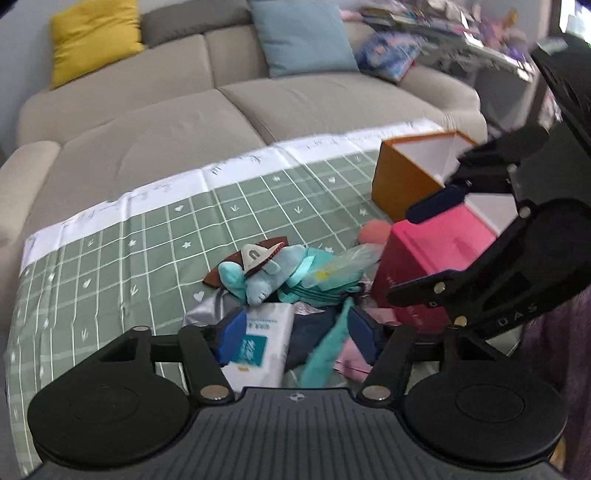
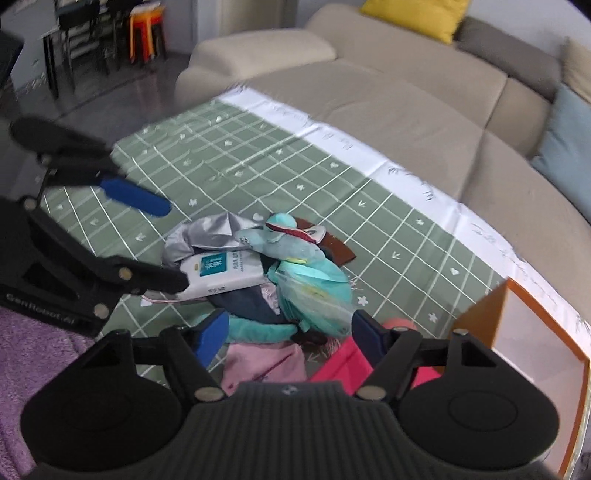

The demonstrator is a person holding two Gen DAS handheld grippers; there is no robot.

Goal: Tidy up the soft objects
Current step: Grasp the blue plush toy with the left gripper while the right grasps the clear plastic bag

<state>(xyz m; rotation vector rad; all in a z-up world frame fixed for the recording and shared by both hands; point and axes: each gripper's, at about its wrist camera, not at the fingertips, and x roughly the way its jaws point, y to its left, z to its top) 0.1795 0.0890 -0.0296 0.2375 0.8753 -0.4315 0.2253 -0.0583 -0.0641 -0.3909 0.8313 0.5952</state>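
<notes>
Both grippers over the pile, nothing grasped.
Left gripper [image 1: 291, 338] jaws released, straddling the tissue pack [image 1: 258, 343]; right gripper [image 2: 286, 338] jaws released, teal plush [image 2: 306, 280] just ahead, lying lengthwise away from them.

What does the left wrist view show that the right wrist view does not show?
Only the left wrist view shows the patterned cushion at the sofa's end and the cluttered shelf behind it. Only the right wrist view shows the orange stools. Both share the teal plush toy, the white tissue pack, the orange box, and both open grippers.
</notes>
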